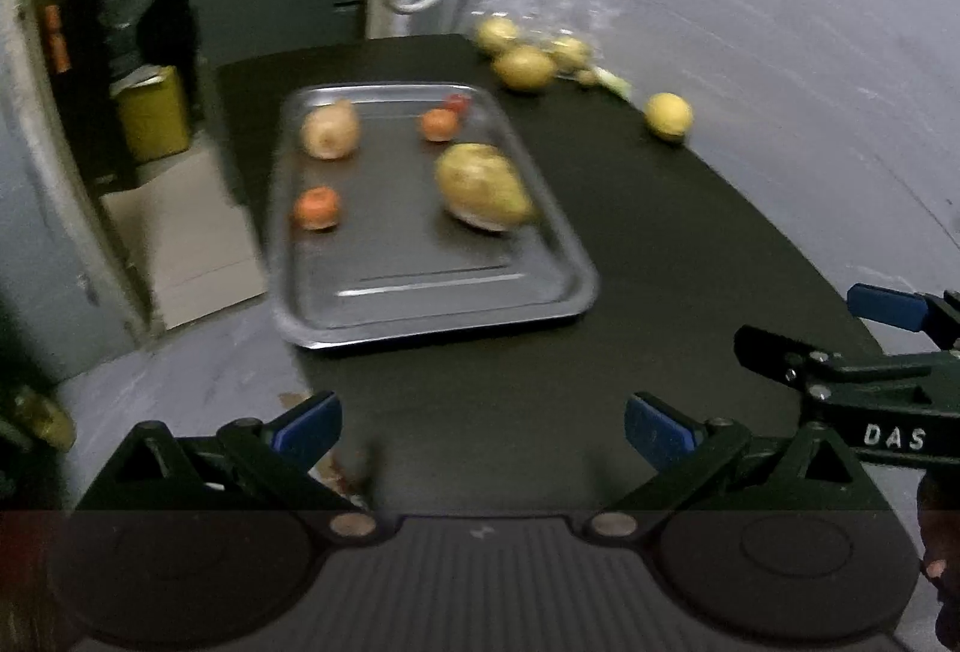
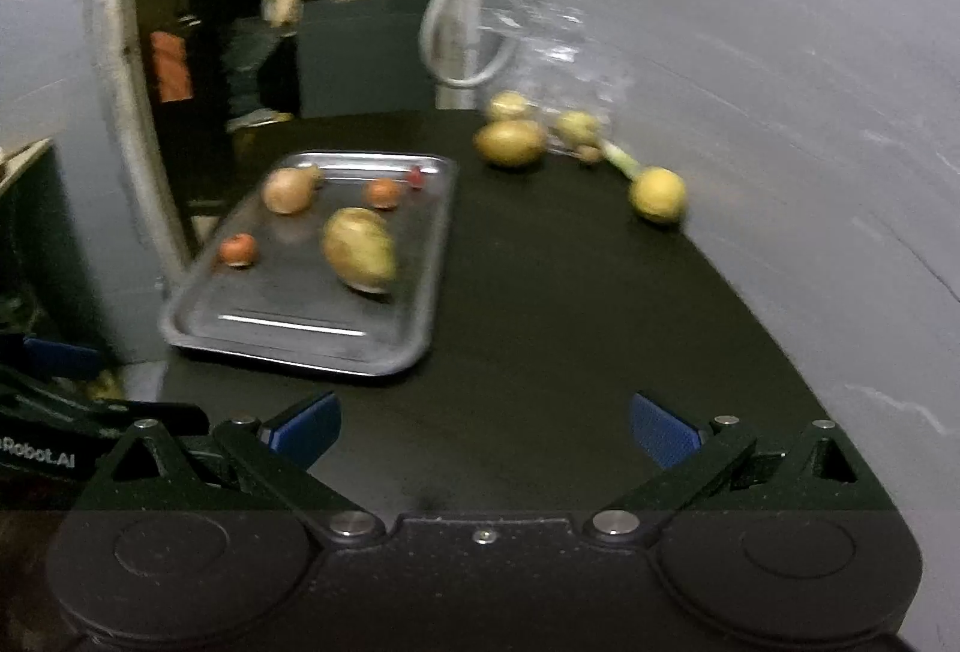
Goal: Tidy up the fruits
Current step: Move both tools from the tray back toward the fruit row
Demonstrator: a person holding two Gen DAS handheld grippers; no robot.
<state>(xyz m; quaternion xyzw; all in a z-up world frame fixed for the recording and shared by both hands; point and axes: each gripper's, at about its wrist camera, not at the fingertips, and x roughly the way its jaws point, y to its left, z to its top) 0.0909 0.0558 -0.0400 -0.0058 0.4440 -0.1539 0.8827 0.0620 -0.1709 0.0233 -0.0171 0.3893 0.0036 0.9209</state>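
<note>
Five fruits on tray; lemon and far cluster left on surface; both fingers spread, empty.

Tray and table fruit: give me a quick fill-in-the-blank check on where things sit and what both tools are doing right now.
1. The large yellow-green fruit lies on the metal ____.
2. The lone lemon rests on the black ____, off the tray.
3. The left tool and right tool are both ____, holding nothing.
4. The small orange fruits on the tray number ____.

Missing words: tray; table; open; two
</note>
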